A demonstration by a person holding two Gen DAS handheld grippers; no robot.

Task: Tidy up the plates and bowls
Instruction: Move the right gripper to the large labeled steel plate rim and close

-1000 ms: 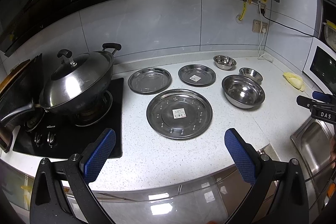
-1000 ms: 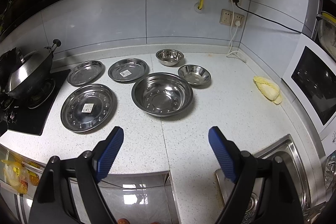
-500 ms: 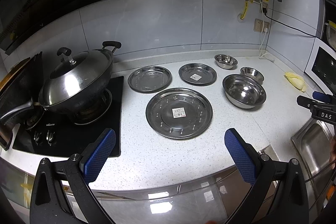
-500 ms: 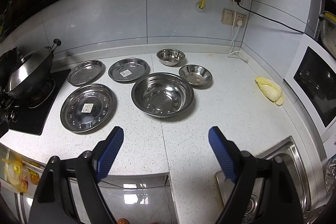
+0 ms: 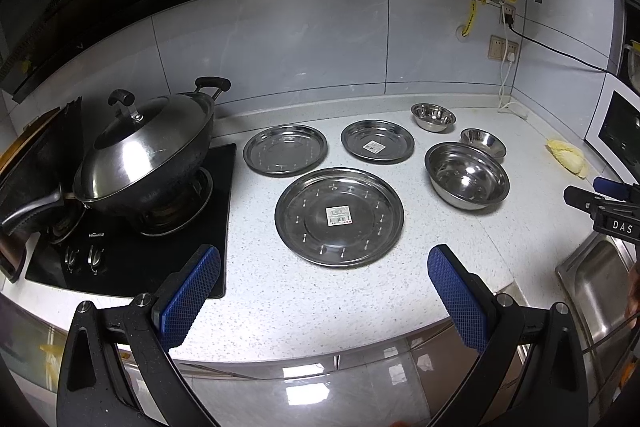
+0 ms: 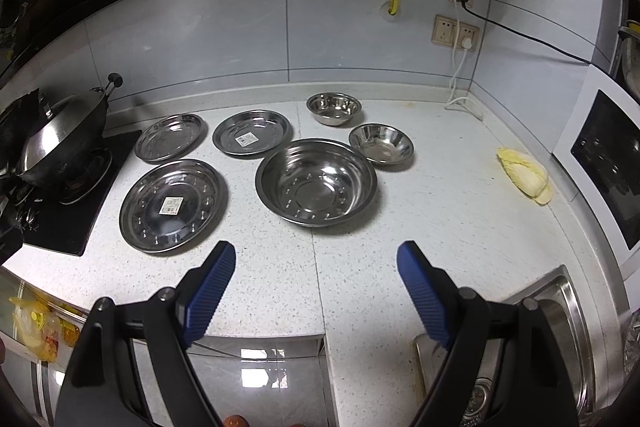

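Plates: large plate (image 5: 339, 217) at frame centre on the table (image 5: 312, 299); two smaller plates (image 5: 285, 149) (image 5: 377, 146) above it.
Bowls: big bowl (image 6: 316, 181) centre; two small bowls (image 6: 334, 108) (image 6: 381, 148) upper right of it.
Left gripper (image 5: 324, 277): fingers spread, empty.
Right gripper (image 6: 316, 273): fingers spread, empty.

- On the bench (image 6: 360, 259), the large plate (image 6: 173, 206) lies nearest the front, left of the large bowl (image 6: 316, 182).
- Behind them stand two smaller plates, one (image 6: 171, 137) left of the other (image 6: 252, 133).
- Two small bowls lie behind the large bowl: one (image 6: 381, 143) just beside it, one (image 6: 334, 108) nearer the wall.
- The wok (image 5: 148, 155) sits on the stove (image 5: 132, 239), left of the plates.
- The sink (image 6: 560, 327) is at front right.
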